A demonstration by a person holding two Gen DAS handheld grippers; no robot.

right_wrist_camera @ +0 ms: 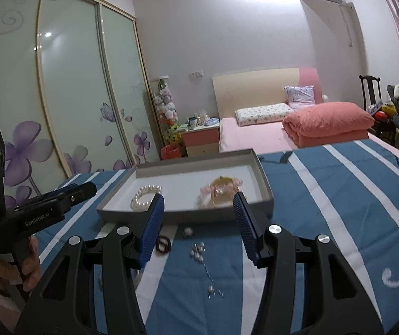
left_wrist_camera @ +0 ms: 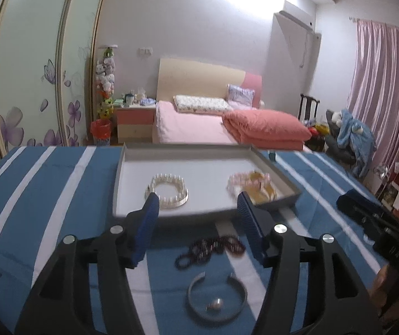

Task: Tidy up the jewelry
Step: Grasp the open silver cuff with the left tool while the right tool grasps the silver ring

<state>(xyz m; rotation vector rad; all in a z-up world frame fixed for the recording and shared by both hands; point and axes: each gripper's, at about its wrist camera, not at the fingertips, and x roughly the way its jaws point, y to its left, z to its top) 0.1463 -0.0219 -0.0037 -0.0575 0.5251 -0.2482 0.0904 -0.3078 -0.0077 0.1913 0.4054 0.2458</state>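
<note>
Left wrist view: The left gripper [left_wrist_camera: 198, 203] has its jaws spread with nothing between them; it hovers above the blue-and-white striped cover [left_wrist_camera: 45, 201], in line with the near edge of the shallow grey tray [left_wrist_camera: 119, 173]. The tray already holds a pearl bracelet [left_wrist_camera: 166, 192] on its left side and a pink bead bracelet [left_wrist_camera: 237, 182] touching a gold-coloured piece [left_wrist_camera: 263, 188] on its right. Three items are not yet sorted: a dark red bead string [left_wrist_camera: 210, 251] lies just before the tray, and nearer the camera an open silver bangle [left_wrist_camera: 217, 297] lies around a small pearl earring [left_wrist_camera: 214, 304]. Judged step: between placements, selecting the next piece. The bead string lies closest below the jaws; picking it up calls for lowering the gripper and closing on a bunched part of the strand.

Right wrist view: The right gripper [right_wrist_camera: 198, 208] is likewise spread and empty, above the cover just short of the tray. Below it lie a loose pearl bead [right_wrist_camera: 188, 232], a pearl cluster pendant [right_wrist_camera: 197, 252] on a thin chain and small earrings [right_wrist_camera: 213, 291]. These thin parts call for a low, precise pinch.

Surface and room: The cover is soft fabric, so small parts may sink into it. Behind stand a pink bed [right_wrist_camera: 255, 136], a folded coral quilt [right_wrist_camera: 327, 124], a floral sliding wardrobe [right_wrist_camera: 68, 89] and pink curtains [left_wrist_camera: 386, 83].
</note>
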